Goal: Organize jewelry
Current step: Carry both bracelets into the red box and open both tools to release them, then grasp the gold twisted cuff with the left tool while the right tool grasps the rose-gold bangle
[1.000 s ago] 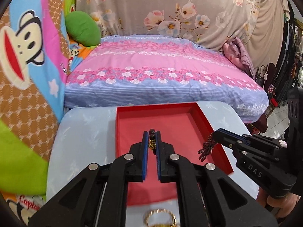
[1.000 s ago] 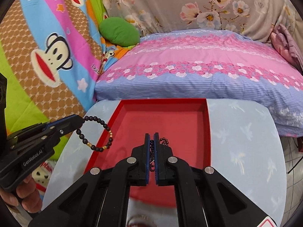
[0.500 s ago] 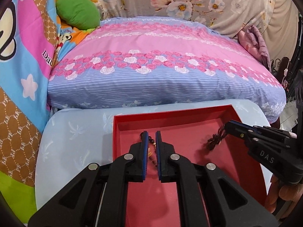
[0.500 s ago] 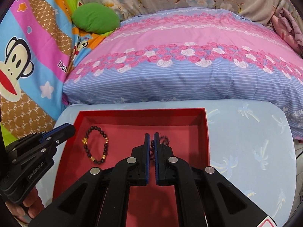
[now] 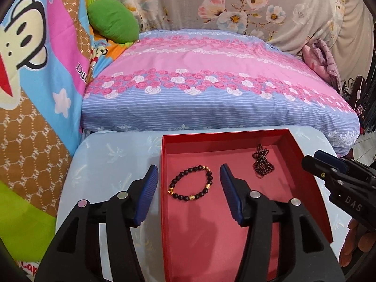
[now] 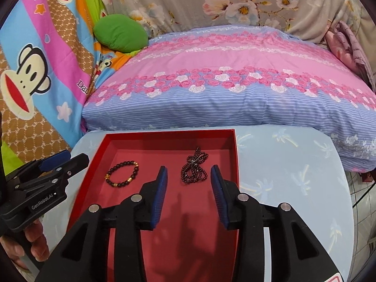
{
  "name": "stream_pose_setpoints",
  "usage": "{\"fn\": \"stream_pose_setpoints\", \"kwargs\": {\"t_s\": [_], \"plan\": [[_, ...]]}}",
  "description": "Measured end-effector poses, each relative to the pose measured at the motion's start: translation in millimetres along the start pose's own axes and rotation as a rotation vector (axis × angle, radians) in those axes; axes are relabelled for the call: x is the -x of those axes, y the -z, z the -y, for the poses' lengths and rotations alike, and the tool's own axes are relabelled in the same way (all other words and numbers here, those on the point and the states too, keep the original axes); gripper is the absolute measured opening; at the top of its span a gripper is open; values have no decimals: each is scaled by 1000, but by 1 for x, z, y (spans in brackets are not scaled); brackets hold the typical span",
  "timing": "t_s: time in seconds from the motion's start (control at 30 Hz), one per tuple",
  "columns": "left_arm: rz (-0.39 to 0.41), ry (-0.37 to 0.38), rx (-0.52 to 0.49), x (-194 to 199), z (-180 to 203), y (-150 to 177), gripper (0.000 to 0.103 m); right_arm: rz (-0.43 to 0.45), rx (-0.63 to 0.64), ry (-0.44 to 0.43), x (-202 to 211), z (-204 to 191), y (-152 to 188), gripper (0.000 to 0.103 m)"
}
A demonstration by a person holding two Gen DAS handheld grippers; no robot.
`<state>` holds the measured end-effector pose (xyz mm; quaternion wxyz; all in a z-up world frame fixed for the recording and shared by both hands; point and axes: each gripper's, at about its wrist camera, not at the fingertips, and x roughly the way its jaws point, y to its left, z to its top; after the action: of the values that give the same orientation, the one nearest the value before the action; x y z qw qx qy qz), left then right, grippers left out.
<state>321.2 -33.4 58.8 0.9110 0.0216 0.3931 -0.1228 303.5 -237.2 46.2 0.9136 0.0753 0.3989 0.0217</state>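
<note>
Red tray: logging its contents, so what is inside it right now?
Inside the red tray: a black-and-gold bead bracelet and a bunched dark bead strand. Gripper arms cover the near floor.

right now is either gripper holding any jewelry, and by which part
Nothing is held: left gripper and right gripper are open; the bead bracelet and small-bead strand lie in the red tray.

Red tray [image 5: 305, 162] inside and out. Bracelet [image 5: 190, 183] black beads with gold spacers. Bead string [image 6: 194, 169] dark maroon-black. Bench [image 6: 289, 164] pale blue, white palm print. Pillow [image 6: 223, 89] pink over lilac-blue stripes, pink and white roses. Green cushion [image 5: 112, 21]. Grey floral sheet [image 5: 235, 7]. Claw pads [image 5: 148, 192] blue on black
</note>
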Motion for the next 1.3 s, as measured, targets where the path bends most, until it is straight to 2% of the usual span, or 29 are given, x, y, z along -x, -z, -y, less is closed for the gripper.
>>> {"fn": "stream_pose_setpoints", "kwargs": {"t_s": [0.23, 0.6, 0.83, 1.1, 1.3], "plan": [[33, -7, 19, 55, -6, 34, 53, 66, 43, 17, 63, -13, 39, 48], [1, -63, 55, 104, -9, 115, 53, -7, 26, 18, 104, -21, 128, 48], [-45, -65, 77, 115, -6, 153, 53, -26, 58, 36, 115, -34, 159, 48], [-71, -71, 80, 118, -2, 178, 53, -75, 54, 21, 112, -42, 188, 48], [-99, -72, 83, 113, 1, 193, 60, -120, 65, 9, 101, -47, 205, 52]]}}
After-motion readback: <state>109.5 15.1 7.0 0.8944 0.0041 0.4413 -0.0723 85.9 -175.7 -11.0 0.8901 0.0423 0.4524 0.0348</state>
